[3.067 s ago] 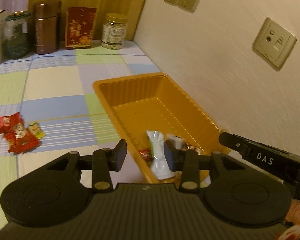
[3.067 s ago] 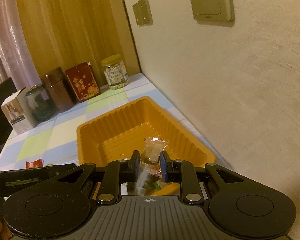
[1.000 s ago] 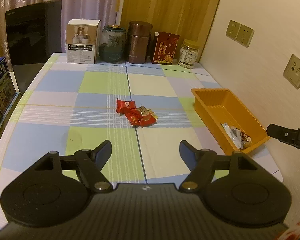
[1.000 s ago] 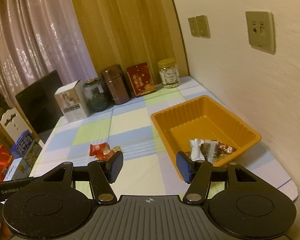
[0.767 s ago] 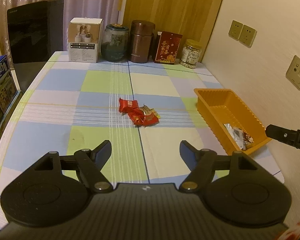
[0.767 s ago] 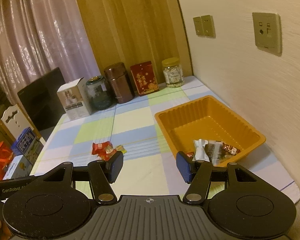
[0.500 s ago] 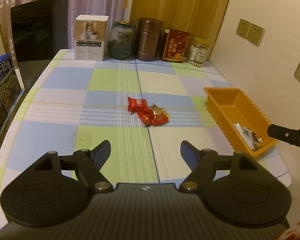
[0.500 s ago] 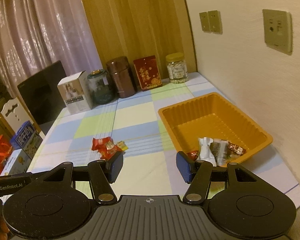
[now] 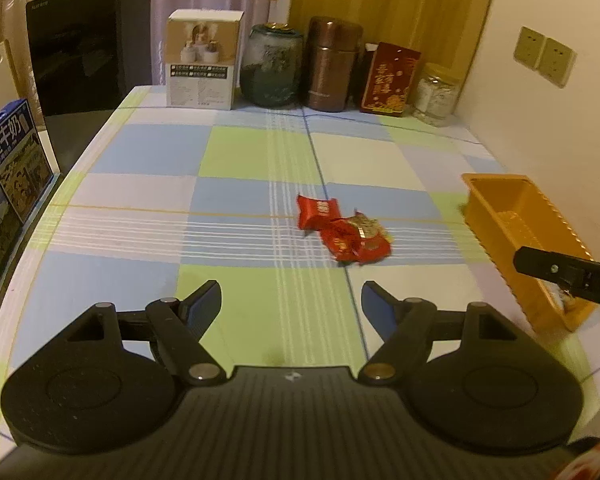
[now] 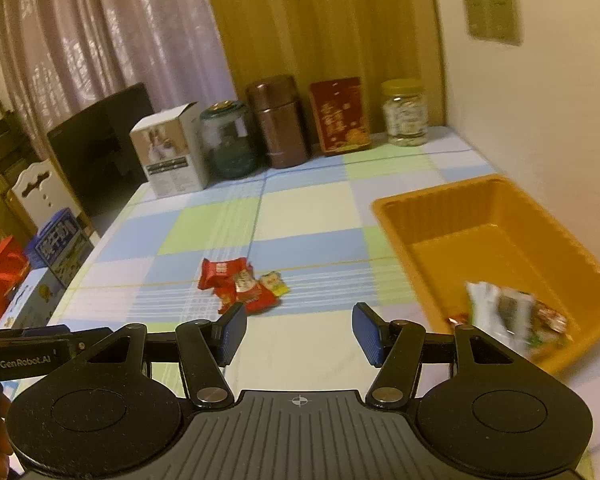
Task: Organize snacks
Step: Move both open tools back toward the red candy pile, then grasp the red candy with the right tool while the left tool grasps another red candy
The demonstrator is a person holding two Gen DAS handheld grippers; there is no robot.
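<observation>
Table: a checked cloth [image 9: 236, 152] covers it; a loose weave like this could ruck under a dragging pad and shift the snacks.
Orange tray: the ribbed orange tray [image 10: 476, 216] sits at the cloth's right edge by the wall, already holding several wrapped snacks [image 10: 508, 312] at its near end. It looks light, so a knock on its rim from a passing gripper might slide it or tip those packets out.
Snack pile: the remaining red snack packets [image 9: 342, 230] lie in a small overlapping heap mid-table, well apart from the tray, with a small yellow-edged sweet [image 10: 274, 282] touching the heap's right side. Pinching one packet could drag or flick its neighbours; the glossy wrappers may slip from a shallow bite.
Left gripper: the left gripper [image 9: 291, 304] is empty, its jaws spread wide over bare cloth short of the heap.
Right gripper: the right gripper [image 10: 299, 332] is also empty, its jaws parted a little less, its left pad overlapping the heap in view.
Shared risk: both point at the same heap, so the two tools may collide there.
</observation>
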